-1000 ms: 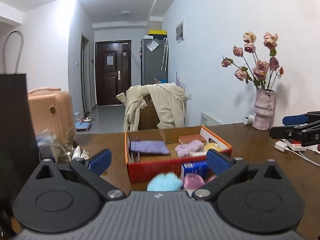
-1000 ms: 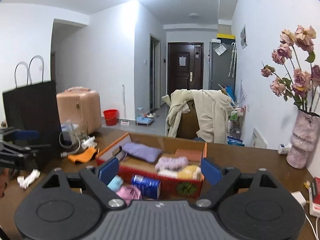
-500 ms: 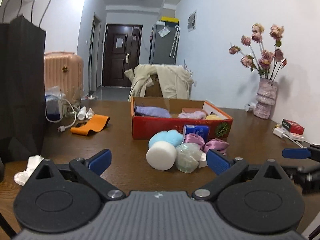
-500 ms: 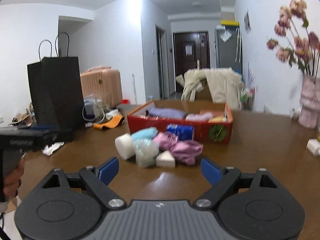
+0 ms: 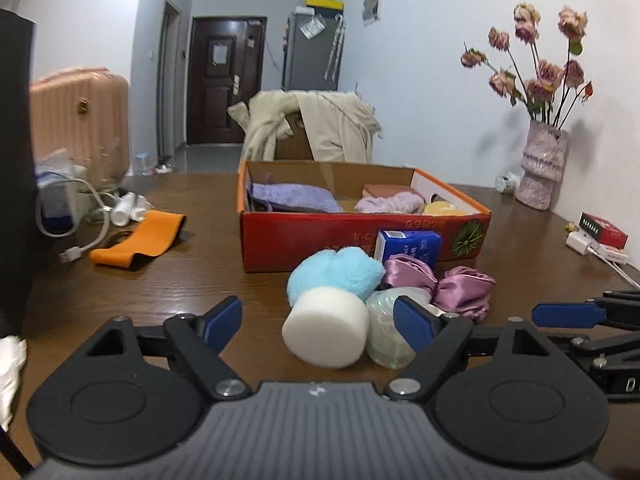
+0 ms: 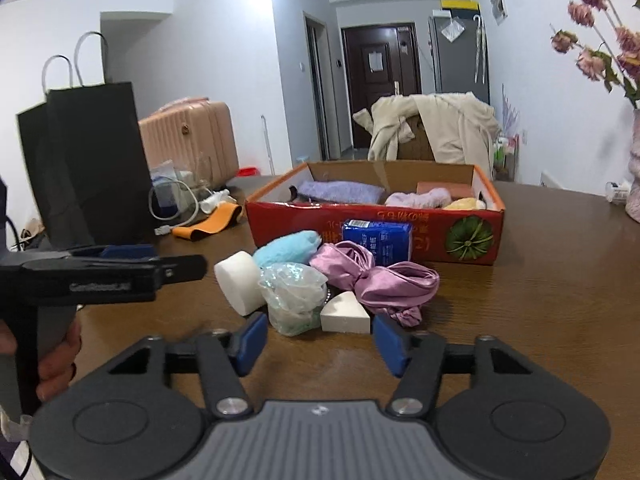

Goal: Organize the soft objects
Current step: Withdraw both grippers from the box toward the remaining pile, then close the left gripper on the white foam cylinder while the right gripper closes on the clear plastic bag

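A pile of soft things lies on the brown table in front of a red cardboard box (image 5: 360,236) (image 6: 400,224). It includes a white round sponge (image 5: 326,332) (image 6: 240,282), a blue fluffy ball (image 5: 336,274) (image 6: 288,248), purple satin scrunchies (image 5: 464,290) (image 6: 380,280), a crinkled clear bag (image 5: 390,334) (image 6: 296,296) and a white wedge sponge (image 6: 344,316). My left gripper (image 5: 318,322) is low before the round sponge, its jaws closing, the pads clear of it. My right gripper (image 6: 320,340) faces the wedge and bag, jaws closing, touching nothing.
A blue tissue pack (image 6: 378,240) leans on the box, which holds purple cloths. Left: black paper bag (image 6: 88,160), orange band (image 5: 140,240), white cable (image 5: 80,236). Right: flower vase (image 5: 542,168), red pack (image 5: 604,230). A hand (image 6: 56,364) holds the left gripper's handle.
Both grippers have sunk toward the table and come close to the pile, which now looms large. Both pairs of jaws have narrowed, the right more than the left.
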